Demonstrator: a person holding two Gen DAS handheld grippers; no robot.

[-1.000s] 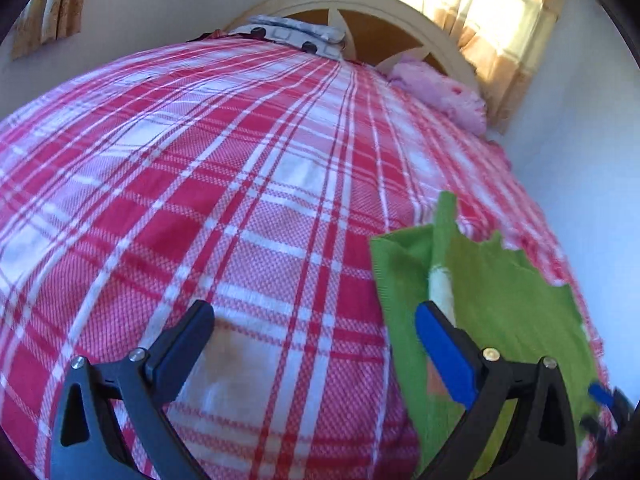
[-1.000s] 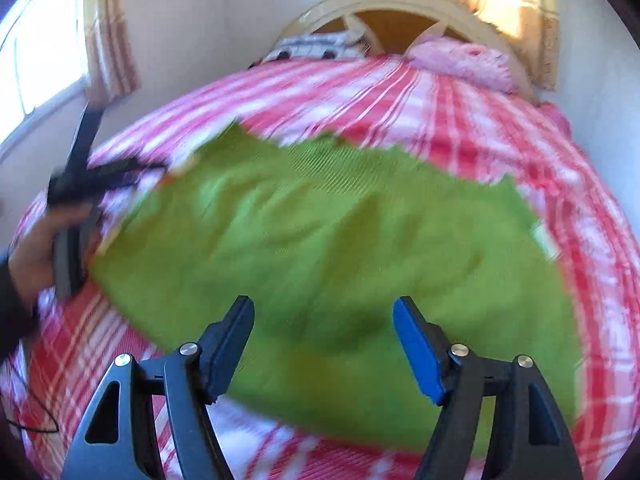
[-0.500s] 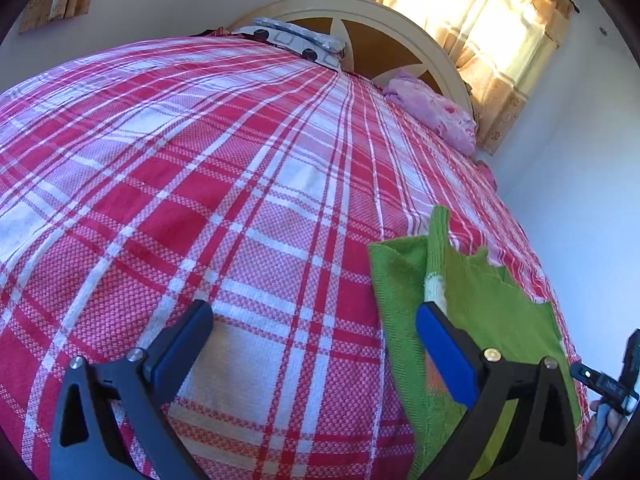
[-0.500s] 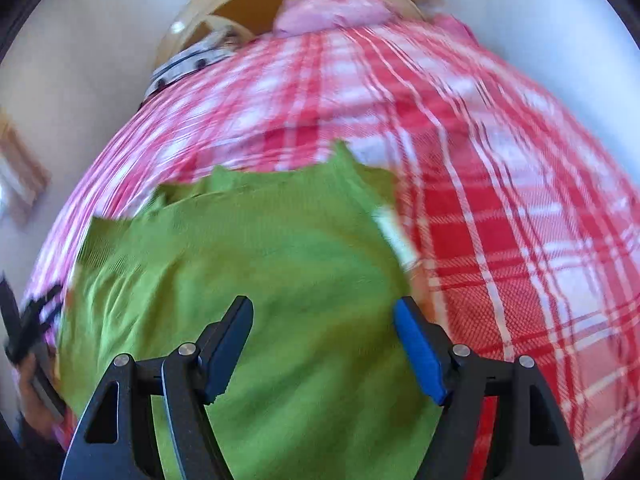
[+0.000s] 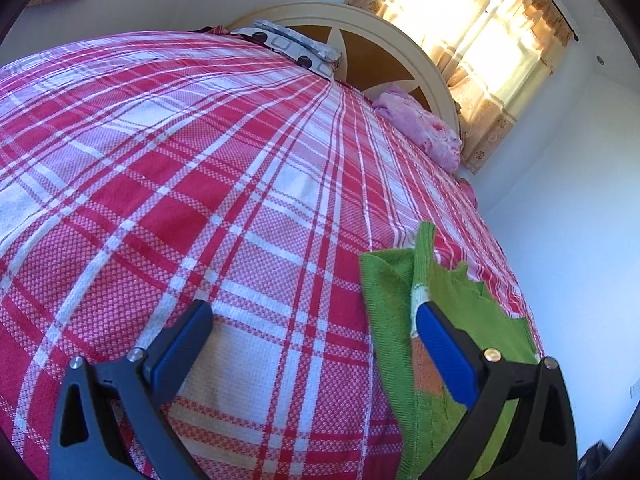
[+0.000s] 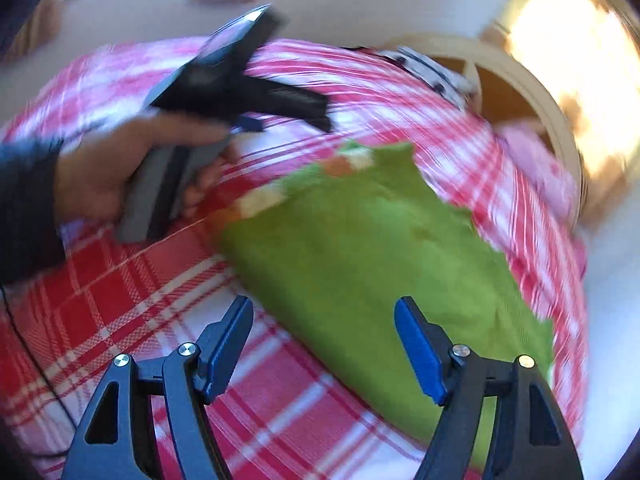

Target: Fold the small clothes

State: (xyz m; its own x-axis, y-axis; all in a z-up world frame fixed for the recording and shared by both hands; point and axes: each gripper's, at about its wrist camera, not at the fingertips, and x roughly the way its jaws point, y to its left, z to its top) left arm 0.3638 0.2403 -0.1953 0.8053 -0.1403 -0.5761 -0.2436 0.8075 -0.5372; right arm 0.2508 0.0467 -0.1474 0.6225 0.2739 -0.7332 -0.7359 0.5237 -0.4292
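Note:
A small green knit garment [image 6: 368, 248] with a white and orange trim lies flat on the red plaid bedspread [image 6: 120, 300]. In the left wrist view the garment [image 5: 460, 300] is at the lower right, its edge under the right finger. My left gripper [image 5: 312, 340] is open and empty above the bedspread [image 5: 200, 160]. It also shows in the right wrist view [image 6: 292, 116], held in a hand left of the garment. My right gripper [image 6: 324, 336] is open and empty above the garment's near edge.
A cream and brown headboard [image 5: 360, 36] stands at the far end with a patterned pillow [image 5: 296, 44] and a pink pillow [image 5: 424, 128]. A white wall [image 5: 568, 208] runs along the bed's right side. A sunlit curtained window [image 5: 480, 40] is behind.
My right gripper has swung fast across the garment, so its view is blurred and now shows the left hand and gripper. My left gripper has tilted up slightly. Both stay open.

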